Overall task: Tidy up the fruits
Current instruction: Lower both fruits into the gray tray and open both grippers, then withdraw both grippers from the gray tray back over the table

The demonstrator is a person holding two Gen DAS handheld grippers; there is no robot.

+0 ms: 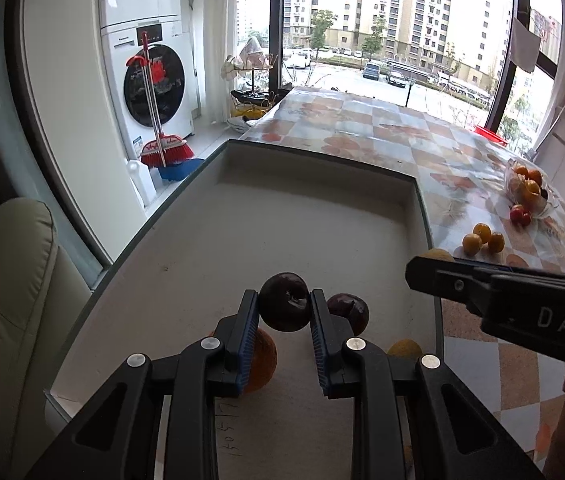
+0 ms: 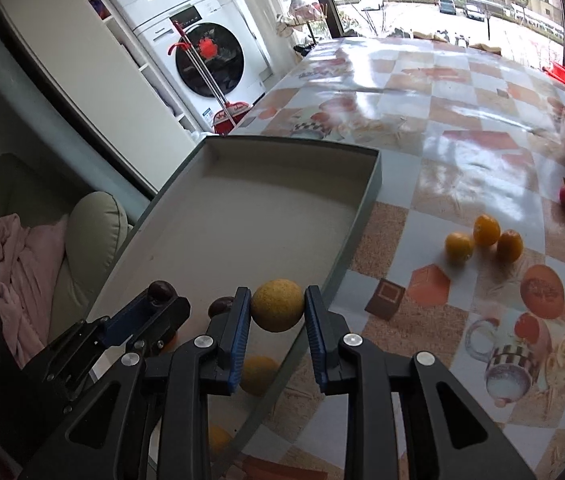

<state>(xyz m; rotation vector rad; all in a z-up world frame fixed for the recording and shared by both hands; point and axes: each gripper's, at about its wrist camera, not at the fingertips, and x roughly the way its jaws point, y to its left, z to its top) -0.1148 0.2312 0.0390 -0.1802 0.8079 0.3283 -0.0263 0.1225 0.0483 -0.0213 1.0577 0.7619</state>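
Left tongs [image 1: 284, 307] pinching a dark plum [image 1: 284, 302] above the grey tray [image 1: 422, 200]; right tongs [image 2: 277, 307] clamped on a yellow fruit [image 2: 278, 305]. "DAS" lettering alongside. Beyond, chequered fruit-print worktop [image 2: 434, 92], washing machine [image 1: 154, 80], window.

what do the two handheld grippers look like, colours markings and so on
Both are matte black plastic. The left gripper and the right gripper each have angular linkage arms with triangular cutouts, round silver pivot pins, and jaws lined with ribbed blue pads. In the left wrist view the right gripper's side carries white lettering, "DAS" readable. No cables or sleeves show.
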